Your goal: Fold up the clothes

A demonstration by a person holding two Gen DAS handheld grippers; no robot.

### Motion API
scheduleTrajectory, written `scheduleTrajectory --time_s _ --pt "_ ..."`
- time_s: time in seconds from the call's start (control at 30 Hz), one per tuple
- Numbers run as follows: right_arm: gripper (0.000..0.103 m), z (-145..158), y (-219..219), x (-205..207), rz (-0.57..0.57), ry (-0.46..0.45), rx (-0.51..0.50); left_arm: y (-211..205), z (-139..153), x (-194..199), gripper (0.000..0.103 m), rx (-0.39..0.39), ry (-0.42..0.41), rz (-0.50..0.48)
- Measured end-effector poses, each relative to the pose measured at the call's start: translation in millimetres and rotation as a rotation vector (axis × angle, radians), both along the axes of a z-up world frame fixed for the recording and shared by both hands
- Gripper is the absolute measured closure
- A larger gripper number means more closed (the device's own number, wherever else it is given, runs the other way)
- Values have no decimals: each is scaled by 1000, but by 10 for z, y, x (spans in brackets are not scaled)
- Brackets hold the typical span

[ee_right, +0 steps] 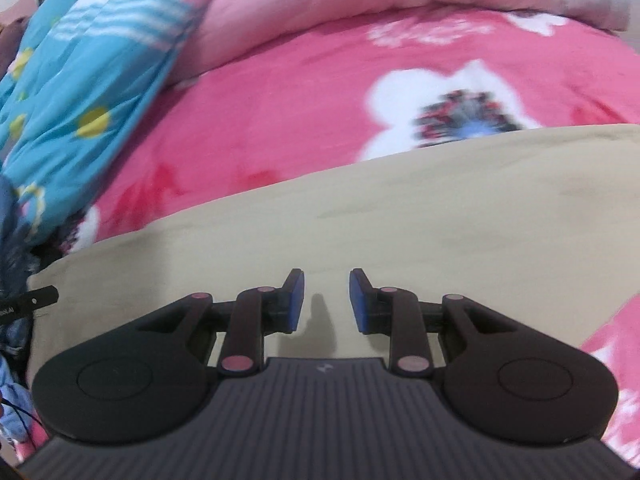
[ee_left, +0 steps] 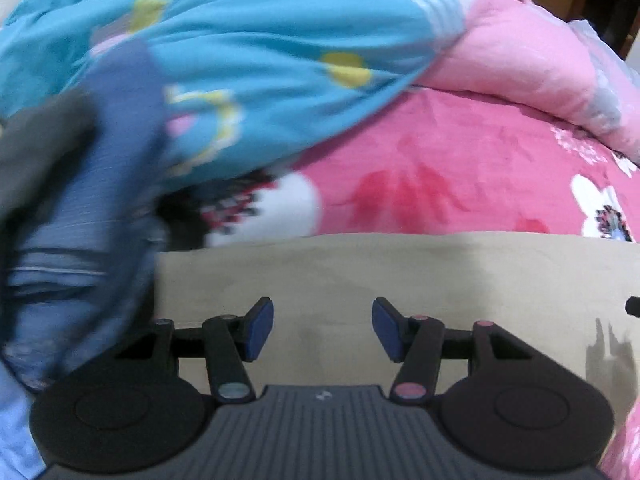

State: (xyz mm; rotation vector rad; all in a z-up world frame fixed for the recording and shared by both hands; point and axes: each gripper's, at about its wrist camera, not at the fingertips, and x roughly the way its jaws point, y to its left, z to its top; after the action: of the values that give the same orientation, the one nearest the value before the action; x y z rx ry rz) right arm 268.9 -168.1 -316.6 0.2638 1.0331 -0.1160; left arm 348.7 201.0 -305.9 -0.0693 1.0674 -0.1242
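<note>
A beige garment [ee_left: 400, 280] lay flat across the lower middle of both wrist views, its straight far edge resting on a pink floral bedsheet [ee_left: 440, 168]. The left gripper [ee_left: 323, 328] hung over the beige cloth at the bottom centre of its frame, blue-padded fingers [ee_left: 260, 328] set wide apart and holding nothing. The right gripper [ee_right: 327, 300] sat likewise over the same cloth, its fingers a narrower gap apart, also empty. A blurred blue denim garment [ee_left: 80, 240] filled the left edge of the left view, beside the beige cloth. Behind, a teal patterned quilt [ee_left: 240, 60] occupied the upper left and a pale pink quilt [ee_left: 512, 64] the upper right.
</note>
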Motion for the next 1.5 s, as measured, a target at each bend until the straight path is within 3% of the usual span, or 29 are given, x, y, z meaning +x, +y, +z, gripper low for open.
scheduleTrajectory --time_s 0.2,0.33,0.47,0.73,0.83,1.03,1.2,1.23,1.33,1.4,1.5 --pt "68 -7 -1316 -514 -297 -17 109 -1077 -13 -88 47 -58 18 -62" --pt "56 -92 -2144 -887 -530 -103 212 -1850 -59 -185 47 -53 12 -160" --pt "55 -297 -2663 -1080 -665 -158 288 -2559 -166 -307 47 22 4 -251" --pt "55 -659 -3224 -1284 -798 -248 350 -3457 -111 -538 44 125 -102 -448" --pt "55 -787 -3378 -1223 -780 -285 373 -3789 -155 -558 44 112 -116 -525" --pt "55 -839 -3524 -1051 -744 -331 359 -4305 -295 -643 44 109 -87 -584" --pt "54 -827 -3588 -958 -724 -357 337 -4493 -406 -714 44 126 -44 -605" --pt "58 -819 -3599 -937 -724 -359 333 -4498 -422 -711 43 129 -38 -604" --pt "94 -699 -3571 -864 -662 -368 323 -4471 -455 -649 43 106 -11 -585" --pt "94 -539 -3480 -784 -574 -379 288 -4446 -455 -619 43 92 1 -579" --pt "94 -201 -3090 -584 -303 -384 101 -4422 -447 -593 43 81 13 -572"
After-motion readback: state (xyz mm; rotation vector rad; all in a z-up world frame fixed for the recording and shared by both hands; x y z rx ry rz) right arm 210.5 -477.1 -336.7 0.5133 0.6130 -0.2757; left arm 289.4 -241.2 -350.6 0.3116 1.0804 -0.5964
